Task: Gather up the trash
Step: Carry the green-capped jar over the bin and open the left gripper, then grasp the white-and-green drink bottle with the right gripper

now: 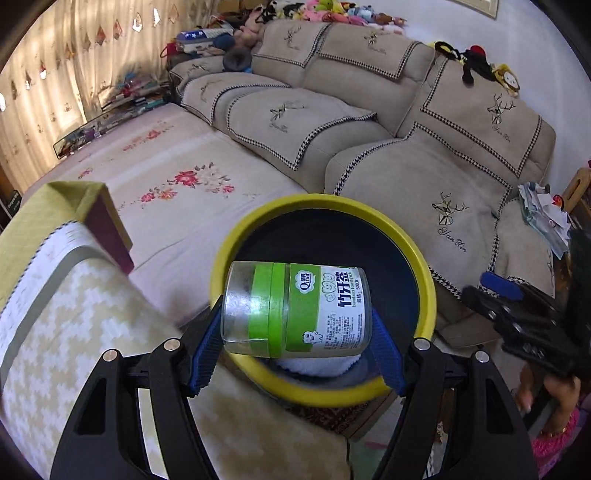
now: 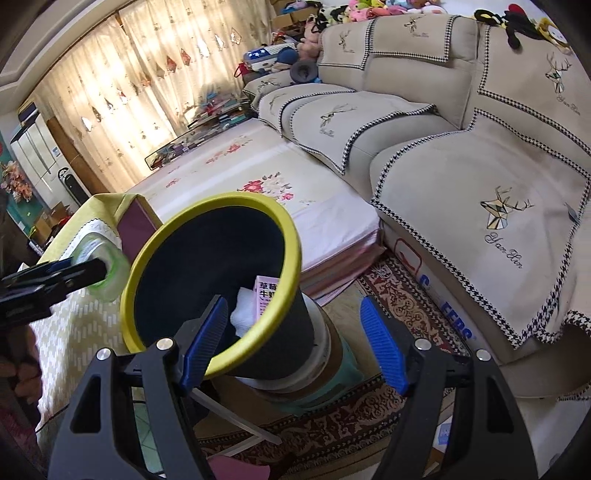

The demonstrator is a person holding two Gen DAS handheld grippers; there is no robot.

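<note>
The left gripper [image 1: 295,325] clamps a clear plastic toothpick jar with a green label [image 1: 295,308] sideways over the mouth of the yellow-rimmed black bin [image 1: 424,266], not yet released. The bin already contains a pink carton [image 2: 266,297] and white tissue [image 2: 243,314]. The right gripper [image 2: 293,345] hangs wide open and empty at the bin's near rim.

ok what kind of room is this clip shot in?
Looks like a home living room: a beige sofa with embroidered covers, plush toys piled along its back, sunlit curtains, and a patterned rug on the floor.
</note>
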